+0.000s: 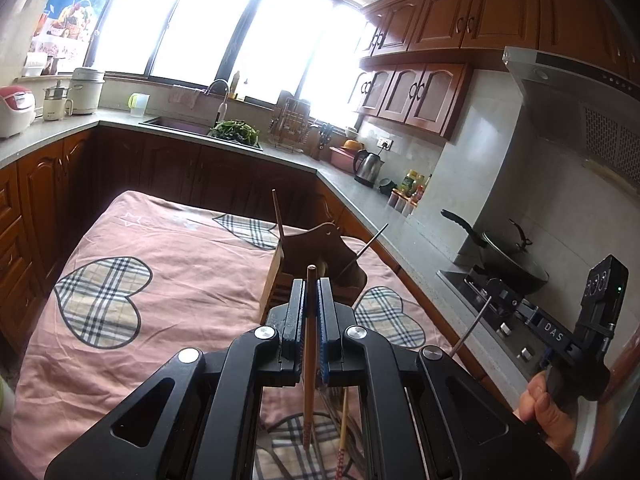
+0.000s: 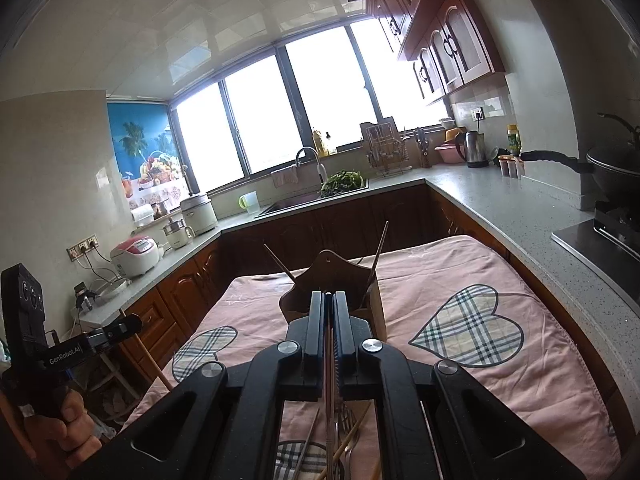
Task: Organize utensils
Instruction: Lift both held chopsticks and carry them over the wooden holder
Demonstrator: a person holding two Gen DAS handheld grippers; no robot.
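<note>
My left gripper [image 1: 311,284] is shut on a wooden chopstick [image 1: 308,360] that stands upright between its pads. Just beyond it is the wooden utensil holder [image 1: 316,252], with a wooden stick [image 1: 278,212] and a metal stick [image 1: 372,244] leaning inside. My right gripper [image 2: 329,296] is shut on a thin metal chopstick [image 2: 330,364], close in front of the same holder [image 2: 332,276]. Each gripper shows in the other's view: the right gripper [image 1: 494,290] with its metal chopstick [image 1: 470,330], the left gripper [image 2: 134,322] with its wooden chopstick [image 2: 150,356]. Loose utensils [image 2: 346,424] lie on the cloth below.
A pink cloth [image 1: 180,240] with plaid hearts covers the table. A grey counter [image 2: 500,208] runs along the right, with a wok [image 1: 516,260] on the stove, a kettle [image 1: 369,166] and spice jars. A sink [image 2: 296,200] is at the back, rice cookers [image 2: 134,254] at the left.
</note>
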